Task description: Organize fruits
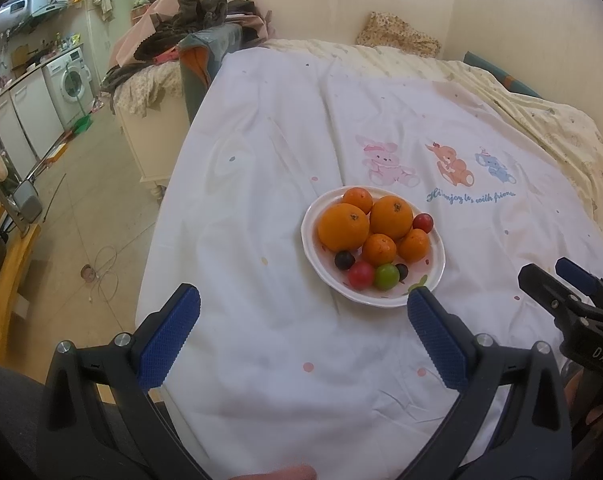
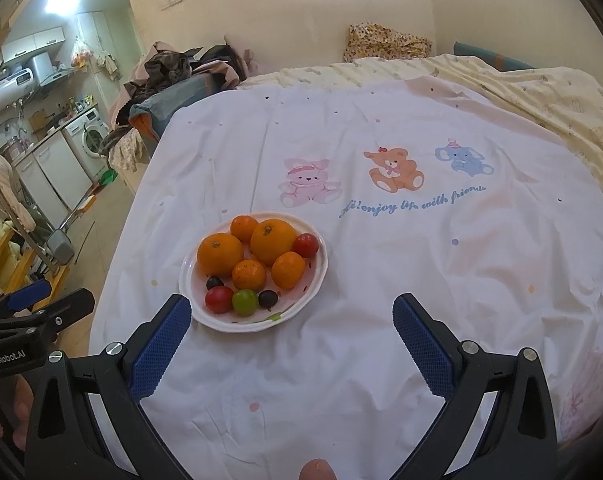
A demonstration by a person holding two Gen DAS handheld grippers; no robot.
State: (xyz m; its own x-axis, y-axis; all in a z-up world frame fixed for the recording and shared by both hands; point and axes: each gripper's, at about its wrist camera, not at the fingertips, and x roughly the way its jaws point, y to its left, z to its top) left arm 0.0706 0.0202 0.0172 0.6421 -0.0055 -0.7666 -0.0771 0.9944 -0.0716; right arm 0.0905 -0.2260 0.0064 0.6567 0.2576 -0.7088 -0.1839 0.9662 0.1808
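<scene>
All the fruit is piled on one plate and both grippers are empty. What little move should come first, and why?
Probably ease the left gripper forward toward the plate and over the green fruit. Both the left and the right gripper are open, hold nothing and sit short of the plate. The green fruit lies at the near rim, not under the oranges, so it looks easiest to pick.

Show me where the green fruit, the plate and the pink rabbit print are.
green fruit point(image 2: 245, 302), right wrist view, middle of its top
plate point(image 2: 317, 270), right wrist view, its right rim
pink rabbit print point(image 2: 307, 180), right wrist view, its face
</scene>
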